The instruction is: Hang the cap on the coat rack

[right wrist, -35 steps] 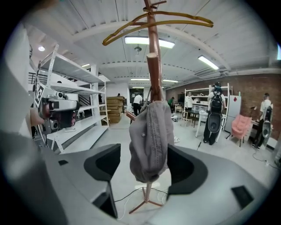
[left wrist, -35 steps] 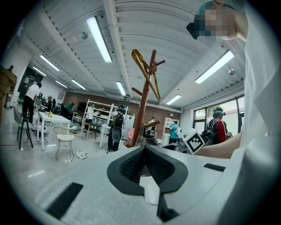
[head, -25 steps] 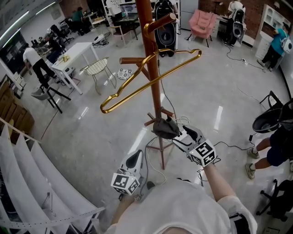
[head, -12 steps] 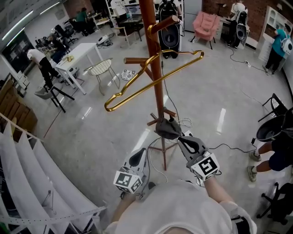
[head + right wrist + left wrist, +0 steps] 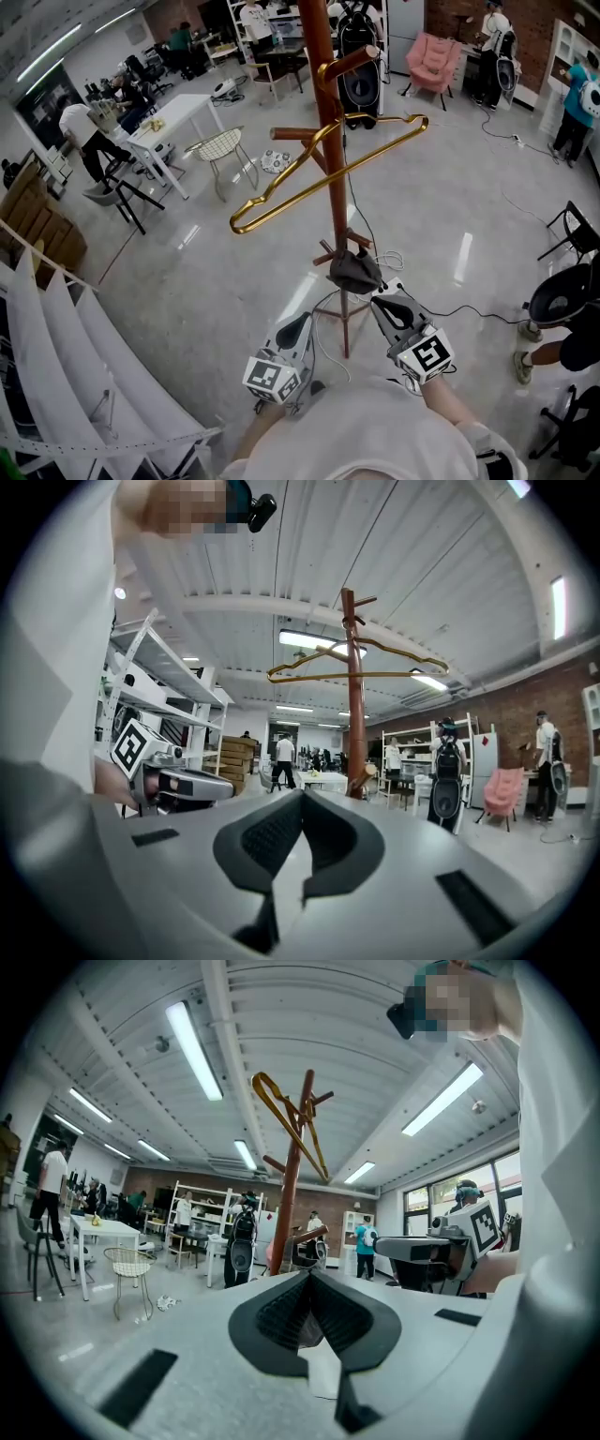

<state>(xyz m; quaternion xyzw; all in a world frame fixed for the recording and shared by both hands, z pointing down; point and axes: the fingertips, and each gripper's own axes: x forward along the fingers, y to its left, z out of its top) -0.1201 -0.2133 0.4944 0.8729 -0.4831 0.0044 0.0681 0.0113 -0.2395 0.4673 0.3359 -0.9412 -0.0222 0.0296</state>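
The brown wooden coat rack (image 5: 335, 141) stands in front of me with a gold hanger (image 5: 319, 178) across its upper pegs. A dark grey cap (image 5: 354, 271) hangs on a low peg of the pole. My right gripper (image 5: 379, 300) is just below and right of the cap, a little apart from it, shut with nothing between its jaws (image 5: 302, 799). My left gripper (image 5: 302, 322) hangs lower left of the pole, also shut and empty (image 5: 309, 1277). Both gripper views look up at the pole (image 5: 292, 1185) and the hanger (image 5: 356, 672).
Cables (image 5: 469, 305) trail over the shiny floor round the rack's foot. A white table (image 5: 178, 117) and a wire chair (image 5: 217, 150) stand at the back left, white racks (image 5: 56, 356) at the left, black chairs (image 5: 562, 291) at the right. Several people are around the room.
The right gripper has drawn back from the cap toward me and its jaws have gone from wide open to shut. The cap stays on the peg. The left gripper has hardly moved.
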